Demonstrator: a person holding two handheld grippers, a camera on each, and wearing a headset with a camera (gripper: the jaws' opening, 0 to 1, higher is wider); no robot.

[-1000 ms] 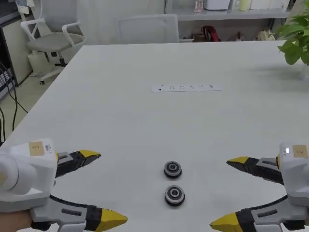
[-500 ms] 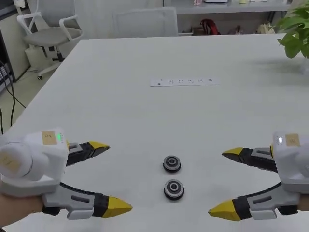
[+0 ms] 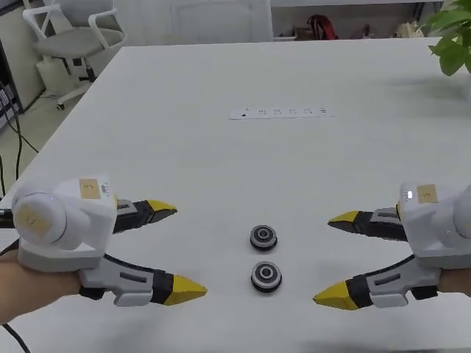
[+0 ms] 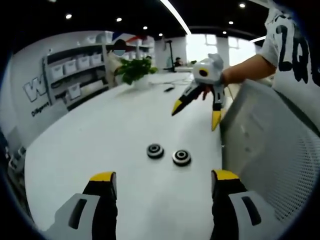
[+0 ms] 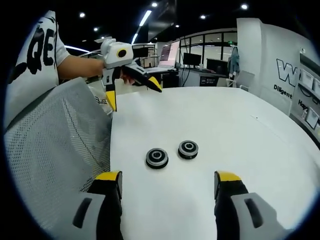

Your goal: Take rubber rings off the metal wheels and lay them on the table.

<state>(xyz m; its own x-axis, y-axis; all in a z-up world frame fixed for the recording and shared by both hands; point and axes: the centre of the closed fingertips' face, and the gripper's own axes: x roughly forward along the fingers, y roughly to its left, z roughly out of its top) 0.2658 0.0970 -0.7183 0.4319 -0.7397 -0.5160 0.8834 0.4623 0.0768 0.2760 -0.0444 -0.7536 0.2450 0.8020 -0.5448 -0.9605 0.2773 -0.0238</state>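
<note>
White table holds two wheels close together near the front edge, and the rings seem to be on them. Left gripper and right gripper stand either side, jaws wide and empty. I judge that nothing is done yet.

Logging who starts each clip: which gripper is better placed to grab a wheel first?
Right, narrowly. Both the right gripper and left gripper are open, facing the near wheel and far wheel, touching neither. The right's tips look slightly closer to both.
</note>
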